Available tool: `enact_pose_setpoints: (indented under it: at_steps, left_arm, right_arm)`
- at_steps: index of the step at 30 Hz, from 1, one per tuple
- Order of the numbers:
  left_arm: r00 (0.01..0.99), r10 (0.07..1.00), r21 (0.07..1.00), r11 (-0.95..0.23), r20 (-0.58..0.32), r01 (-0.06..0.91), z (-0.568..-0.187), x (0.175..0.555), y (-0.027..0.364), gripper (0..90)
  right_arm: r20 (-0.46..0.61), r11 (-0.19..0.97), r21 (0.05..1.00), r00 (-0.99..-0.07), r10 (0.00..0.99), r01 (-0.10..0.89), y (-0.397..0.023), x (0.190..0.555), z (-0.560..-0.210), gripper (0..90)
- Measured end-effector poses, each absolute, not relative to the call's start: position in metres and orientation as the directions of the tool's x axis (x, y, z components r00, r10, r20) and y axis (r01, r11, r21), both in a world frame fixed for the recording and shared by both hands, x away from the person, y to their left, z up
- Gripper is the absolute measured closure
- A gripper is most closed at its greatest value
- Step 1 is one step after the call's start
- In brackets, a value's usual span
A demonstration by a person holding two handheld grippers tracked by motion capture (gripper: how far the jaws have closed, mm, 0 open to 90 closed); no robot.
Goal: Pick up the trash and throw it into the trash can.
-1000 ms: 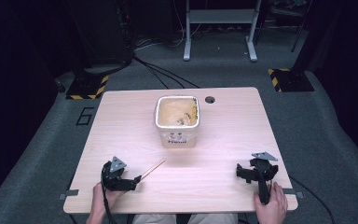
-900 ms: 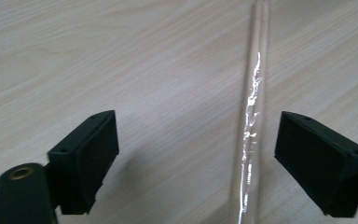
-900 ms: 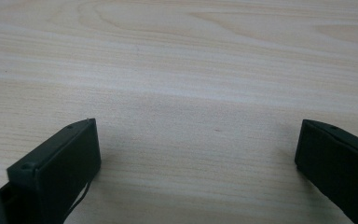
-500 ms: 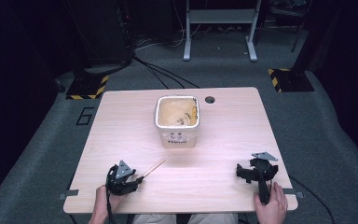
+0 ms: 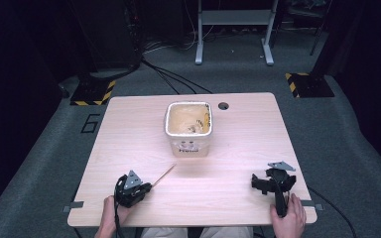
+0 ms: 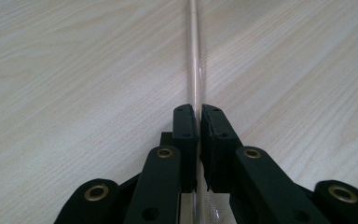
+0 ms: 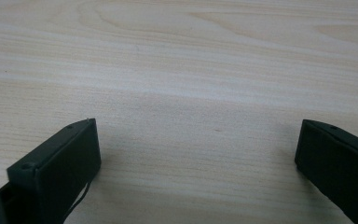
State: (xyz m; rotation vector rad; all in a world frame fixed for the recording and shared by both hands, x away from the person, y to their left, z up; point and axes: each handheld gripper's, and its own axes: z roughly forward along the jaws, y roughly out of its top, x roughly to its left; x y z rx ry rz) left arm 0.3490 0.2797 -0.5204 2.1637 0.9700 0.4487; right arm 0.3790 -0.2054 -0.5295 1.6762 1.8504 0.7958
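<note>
1. The pale wood-grain table point(image 5: 238, 148) stands on grey carpet in a dark room.
2. The left tongs point(image 5: 146, 187) pinch a thin wooden stick point(image 5: 163, 174) lying near the table's front edge.
3. The right tongs point(image 5: 259, 182) gape wide.
4. A square tub point(image 5: 189, 126) sits mid-table.

Left gripper point(image 5: 131, 188): black body, grey three-cornered plate on top, black cable trailing toward the person. In the left gripper view point(image 6: 198, 135) the jaws are flat black blocks with small recessed screws; linkage arms are black with brass-coloured pivot rivets. Right gripper point(image 5: 274, 181): same black build, grey plate, black handle. In the right gripper view point(image 7: 196, 158) the jaws are matte black rectangular blocks with small screw holes. Forearms bare, no sleeves visible.
</note>
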Motion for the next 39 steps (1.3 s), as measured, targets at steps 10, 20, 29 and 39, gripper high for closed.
enact_pose_setpoints:
  at_steps: [10, 20, 29, 39]
  left_arm:
    - [0.627, 0.778, 0.730, -0.410, -0.033, 0.547, -0.521, 0.355, 0.283, 84.9]
    - [0.586, 0.809, 0.739, -0.372, -0.038, 0.562, -0.516, 0.361, 0.288, 85.0]
    - [0.531, 0.845, 0.750, -0.317, -0.054, 0.581, -0.511, 0.364, 0.296, 84.7]
    - [0.509, 0.858, 0.751, -0.297, -0.061, 0.589, -0.509, 0.369, 0.301, 84.7]
  right_arm:
    - [0.012, 0.063, 0.719, -0.104, 0.994, 0.692, -0.205, 0.379, -0.530, 0.0]
    - [0.012, 0.063, 0.719, -0.102, 0.995, 0.693, -0.205, 0.379, -0.529, 0.0]
    - [0.011, 0.064, 0.719, -0.104, 0.995, 0.692, -0.205, 0.379, -0.530, 0.0]
    - [0.012, 0.063, 0.719, -0.103, 0.995, 0.693, -0.205, 0.379, -0.529, 0.0]
